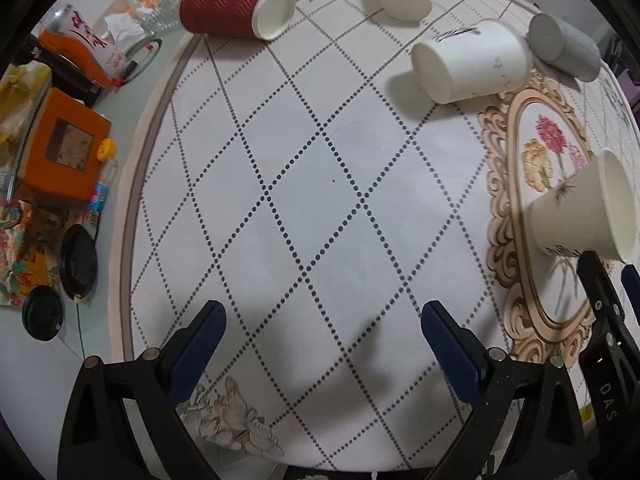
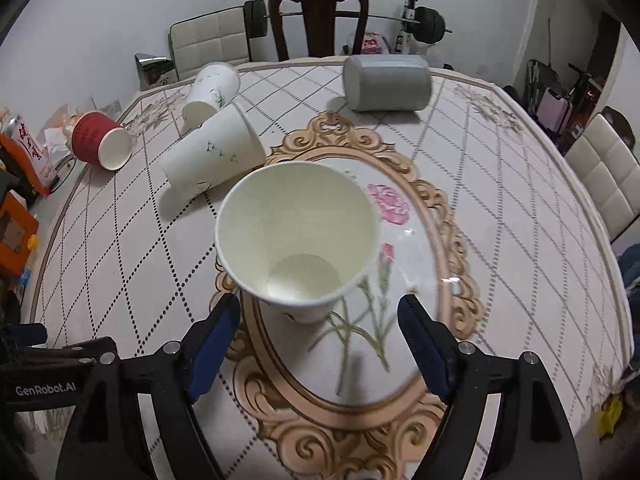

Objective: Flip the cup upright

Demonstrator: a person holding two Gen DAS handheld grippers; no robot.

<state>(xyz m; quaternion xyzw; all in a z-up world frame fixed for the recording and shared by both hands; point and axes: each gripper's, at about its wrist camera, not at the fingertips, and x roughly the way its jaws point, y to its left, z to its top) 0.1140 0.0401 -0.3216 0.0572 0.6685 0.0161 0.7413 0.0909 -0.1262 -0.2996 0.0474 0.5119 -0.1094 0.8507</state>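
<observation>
Standing upright on the floral medallion of the table [image 2: 520, 208], the white paper cup [image 2: 298, 240] sat just ahead of my right gripper [image 2: 320, 320], its jaws spread and touching nothing; my left gripper [image 1: 322, 320] hung released over bare tablecloth

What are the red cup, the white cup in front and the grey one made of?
Red cup: paper, it seems, with a ribbed matte sleeve and a white rolled rim. White cup: thin paper, matte, with a rolled rim and a printed flower. Grey cup: smooth, dull and opaque, perhaps plastic or ceramic; I cannot tell which.
</observation>
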